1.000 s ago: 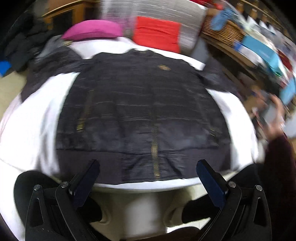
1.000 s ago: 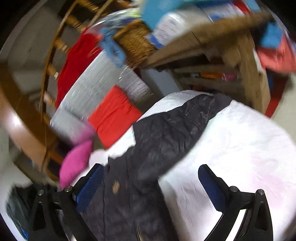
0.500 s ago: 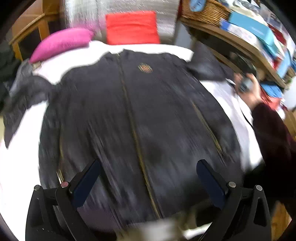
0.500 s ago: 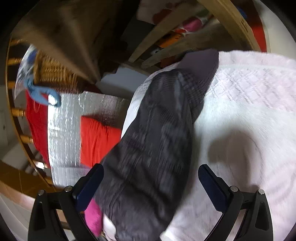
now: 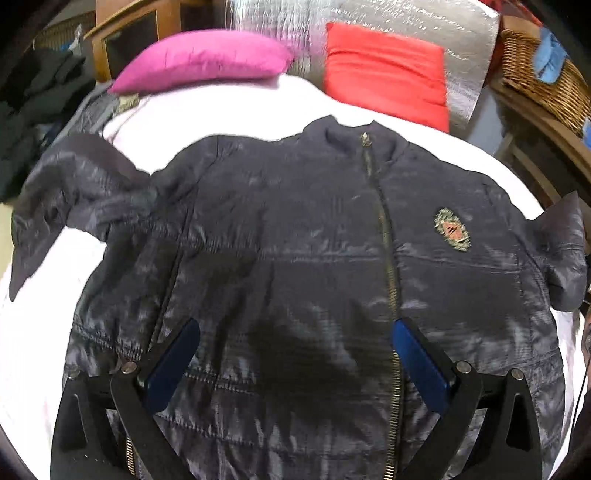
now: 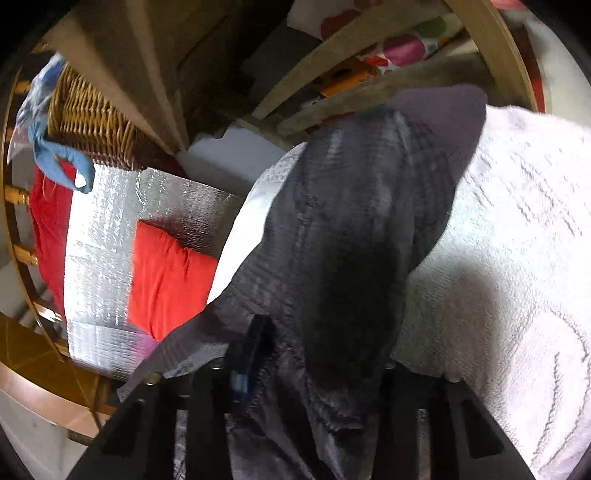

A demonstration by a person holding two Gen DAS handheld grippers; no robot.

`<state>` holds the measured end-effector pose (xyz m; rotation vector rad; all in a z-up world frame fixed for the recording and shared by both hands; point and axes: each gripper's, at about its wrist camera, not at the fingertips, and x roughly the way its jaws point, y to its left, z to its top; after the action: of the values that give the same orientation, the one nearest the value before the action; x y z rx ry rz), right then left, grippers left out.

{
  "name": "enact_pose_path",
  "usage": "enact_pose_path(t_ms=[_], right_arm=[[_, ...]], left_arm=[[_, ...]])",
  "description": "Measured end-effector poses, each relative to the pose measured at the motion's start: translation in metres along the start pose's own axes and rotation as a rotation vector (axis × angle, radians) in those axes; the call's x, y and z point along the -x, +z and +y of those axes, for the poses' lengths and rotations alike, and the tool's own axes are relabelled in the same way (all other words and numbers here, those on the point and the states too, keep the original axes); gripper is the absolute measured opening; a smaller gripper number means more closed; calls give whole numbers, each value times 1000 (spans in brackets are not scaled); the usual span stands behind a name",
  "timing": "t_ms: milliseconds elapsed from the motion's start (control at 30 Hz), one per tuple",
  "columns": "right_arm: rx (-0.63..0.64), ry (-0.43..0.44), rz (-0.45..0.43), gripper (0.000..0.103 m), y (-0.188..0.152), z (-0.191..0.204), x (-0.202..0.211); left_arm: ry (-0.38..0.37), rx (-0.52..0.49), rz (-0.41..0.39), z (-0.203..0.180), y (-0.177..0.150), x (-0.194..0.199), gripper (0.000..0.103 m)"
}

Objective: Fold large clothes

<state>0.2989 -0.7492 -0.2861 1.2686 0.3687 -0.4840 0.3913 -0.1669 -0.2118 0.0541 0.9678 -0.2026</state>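
Note:
A dark navy quilted jacket [image 5: 295, 258] lies front up on a white bedspread [image 5: 33, 332], zipped, with a crest badge [image 5: 452, 230] on its chest and both sleeves spread out. My left gripper [image 5: 293, 354] is open and empty, hovering over the jacket's lower front. In the right wrist view, my right gripper [image 6: 317, 369] is shut on the jacket's right sleeve [image 6: 354, 236]; the sleeve fabric bunches between the fingers and hides the right one. The cuff [image 6: 443, 110] points away over the white bedspread [image 6: 517, 295].
A pink pillow [image 5: 203, 62] and a red cushion [image 5: 388, 85] lie at the head of the bed against a silver foil panel [image 5: 406, 26]. A wicker basket [image 5: 546, 74] sits on wooden shelves to the right. Dark clothes [image 5: 29, 122] pile at the left.
My left gripper moved forward over the jacket toward its chest. My right gripper dropped onto the right sleeve and shut on it.

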Motion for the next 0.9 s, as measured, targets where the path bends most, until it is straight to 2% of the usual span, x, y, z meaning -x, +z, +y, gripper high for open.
enact_pose_path(t_ms=[33, 167, 267, 433, 533, 633, 667, 700, 733, 767, 833, 900], right_arm=[[12, 6, -12, 36, 1, 6, 1], [157, 27, -76, 36, -12, 56, 18], [258, 83, -70, 36, -33, 99, 23], [471, 215, -9, 36, -97, 185, 33], [632, 303, 120, 36, -169, 235, 31], [689, 330, 311, 41, -236, 248, 16], [680, 327, 397, 47, -259, 246, 8], [657, 327, 502, 73, -282, 240, -5], [632, 320, 573, 85, -297, 231, -14], [598, 301, 618, 85, -313, 219, -19], [535, 244, 655, 85, -325, 195, -24], [425, 268, 683, 85, -315, 172, -10]], left_arm=[[8, -8, 7, 0, 0, 0, 103], [82, -55, -46, 4, -1, 12, 103], [95, -44, -82, 15, 2, 26, 103], [165, 1, -157, 46, 16, 42, 103], [235, 45, -203, 74, 24, 52, 103], [294, 87, -219, 101, 29, 56, 103], [309, 96, -219, 107, 29, 57, 103], [323, 107, -217, 115, 29, 57, 103], [329, 116, -208, 122, 28, 57, 103], [323, 124, -194, 128, 27, 56, 103], [298, 131, -179, 132, 25, 55, 103], [271, 114, -180, 129, 24, 56, 103]])
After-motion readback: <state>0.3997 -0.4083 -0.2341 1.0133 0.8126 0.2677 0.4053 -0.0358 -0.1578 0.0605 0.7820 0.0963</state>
